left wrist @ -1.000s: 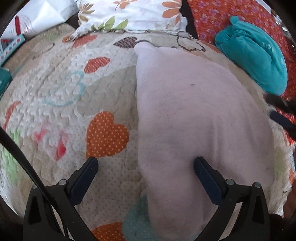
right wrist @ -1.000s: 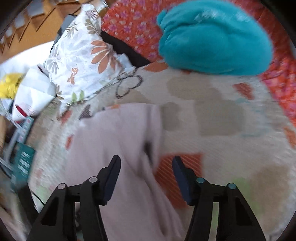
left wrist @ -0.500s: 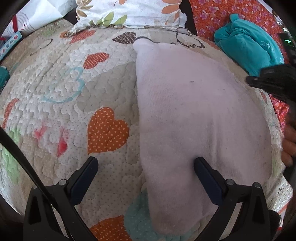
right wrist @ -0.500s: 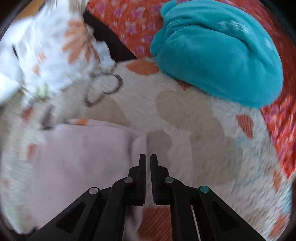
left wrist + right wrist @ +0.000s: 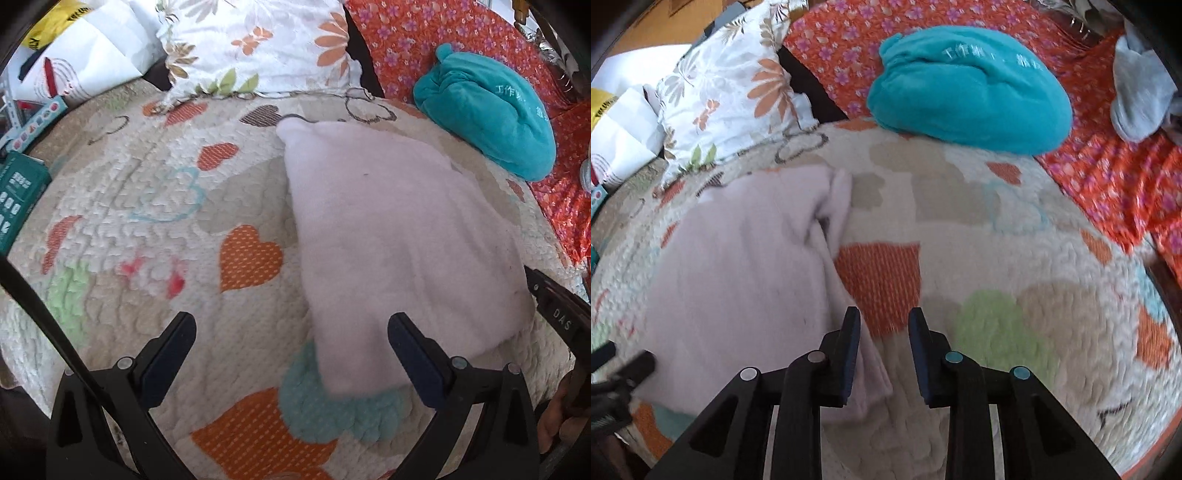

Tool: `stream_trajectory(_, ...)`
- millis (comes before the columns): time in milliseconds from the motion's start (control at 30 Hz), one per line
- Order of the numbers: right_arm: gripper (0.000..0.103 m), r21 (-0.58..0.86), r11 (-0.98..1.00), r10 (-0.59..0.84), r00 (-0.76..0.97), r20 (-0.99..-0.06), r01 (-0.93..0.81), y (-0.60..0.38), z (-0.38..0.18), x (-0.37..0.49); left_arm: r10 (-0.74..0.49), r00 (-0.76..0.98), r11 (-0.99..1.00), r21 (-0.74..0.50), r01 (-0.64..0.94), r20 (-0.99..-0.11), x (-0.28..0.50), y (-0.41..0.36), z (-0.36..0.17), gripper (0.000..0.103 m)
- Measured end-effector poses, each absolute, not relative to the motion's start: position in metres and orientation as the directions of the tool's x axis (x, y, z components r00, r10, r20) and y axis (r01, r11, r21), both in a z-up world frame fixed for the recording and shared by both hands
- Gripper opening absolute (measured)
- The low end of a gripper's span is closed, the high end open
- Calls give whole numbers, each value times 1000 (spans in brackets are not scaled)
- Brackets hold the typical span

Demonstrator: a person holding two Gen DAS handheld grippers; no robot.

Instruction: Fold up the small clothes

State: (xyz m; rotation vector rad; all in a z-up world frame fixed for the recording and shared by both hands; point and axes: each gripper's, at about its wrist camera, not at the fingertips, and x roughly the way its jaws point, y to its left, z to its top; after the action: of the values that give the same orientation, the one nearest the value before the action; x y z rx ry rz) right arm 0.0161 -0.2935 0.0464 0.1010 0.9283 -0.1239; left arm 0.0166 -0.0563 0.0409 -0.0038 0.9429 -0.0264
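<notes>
Heart-patterned quilt, floral pillow, orange flowered bedspread, white paper bag, bright daylight

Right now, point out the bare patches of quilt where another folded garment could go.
Free: the heart-patterned quilt left of the pale pink folded garment, up to the floral pillow; also the stretch between garment and teal fleece bundle, around the green patch. Crowded: the far edge, with pillow, bundle and white paper bag.

We read "DAS" in pale letters on the black part of the right gripper at the frame's edge, while the white characters on the teal garment stay too blurred to read.
</notes>
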Motion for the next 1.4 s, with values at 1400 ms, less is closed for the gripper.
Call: stream_trajectory(1400, 62, -97, 994, -106, 688, -718, 52, -248, 55, 5, -19, 580, 998, -47, -33, -814, 14, -36, 32, 103)
